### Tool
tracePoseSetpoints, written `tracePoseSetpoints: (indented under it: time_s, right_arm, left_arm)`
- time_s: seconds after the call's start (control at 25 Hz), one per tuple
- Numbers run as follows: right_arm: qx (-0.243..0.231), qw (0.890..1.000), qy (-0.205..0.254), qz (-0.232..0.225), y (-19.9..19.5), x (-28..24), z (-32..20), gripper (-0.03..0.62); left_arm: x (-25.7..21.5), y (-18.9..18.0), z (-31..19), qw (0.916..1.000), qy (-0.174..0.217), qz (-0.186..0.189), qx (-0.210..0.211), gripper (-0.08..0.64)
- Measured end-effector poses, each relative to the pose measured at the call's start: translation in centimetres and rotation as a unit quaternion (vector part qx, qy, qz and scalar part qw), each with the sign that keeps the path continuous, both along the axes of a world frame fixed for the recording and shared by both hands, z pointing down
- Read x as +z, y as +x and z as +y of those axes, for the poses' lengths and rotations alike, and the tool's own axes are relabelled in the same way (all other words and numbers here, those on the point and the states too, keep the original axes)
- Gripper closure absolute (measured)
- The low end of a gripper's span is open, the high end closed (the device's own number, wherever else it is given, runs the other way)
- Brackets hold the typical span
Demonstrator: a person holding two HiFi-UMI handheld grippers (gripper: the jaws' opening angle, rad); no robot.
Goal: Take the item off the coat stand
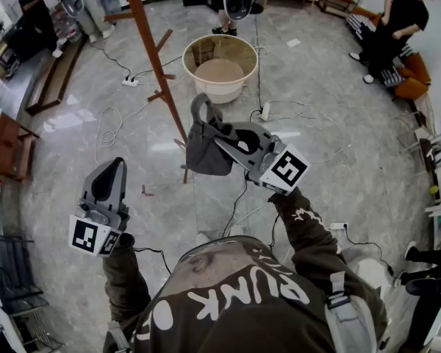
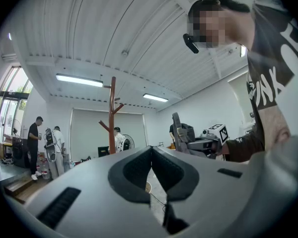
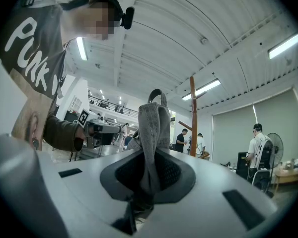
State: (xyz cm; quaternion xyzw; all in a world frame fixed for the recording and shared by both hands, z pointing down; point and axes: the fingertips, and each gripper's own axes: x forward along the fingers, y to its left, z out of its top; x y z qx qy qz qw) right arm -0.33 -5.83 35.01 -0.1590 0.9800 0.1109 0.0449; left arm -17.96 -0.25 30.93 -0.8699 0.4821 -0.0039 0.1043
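A brown wooden coat stand (image 1: pixel 151 53) rises from the marble floor, its hooks bare where they show. Just right of its pole hangs a grey fabric bag (image 1: pixel 204 147). My right gripper (image 1: pixel 222 144) is shut on the bag's strap (image 3: pixel 154 125), which runs up between the pads (image 3: pixel 170 172). In the right gripper view the coat stand (image 3: pixel 193 115) sits farther back, apart from the bag. My left gripper (image 1: pixel 112 181) is lower left, away from the stand, shut with nothing in it; in its own view the left gripper (image 2: pixel 151 150) has its pads together.
A round tan tub (image 1: pixel 220 66) stands beyond the stand. Cables and a power strip (image 1: pixel 130 81) lie across the floor. A floor fan (image 1: pixel 238 1) is at the back. Several people stand around the room's edges. Shelving and benches line the left side.
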Motion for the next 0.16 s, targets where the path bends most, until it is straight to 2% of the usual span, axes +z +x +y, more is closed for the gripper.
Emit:
tracePoseSetpoints:
  time_s: [0.16]
  right_arm:
    - [0.002,1.000,-0.004,-0.002,0.00,0.18,0.04,0.554]
  left_arm:
    - [0.31,0.05,-0.03,1.0000,-0.002,-0.001,0.001,0.555]
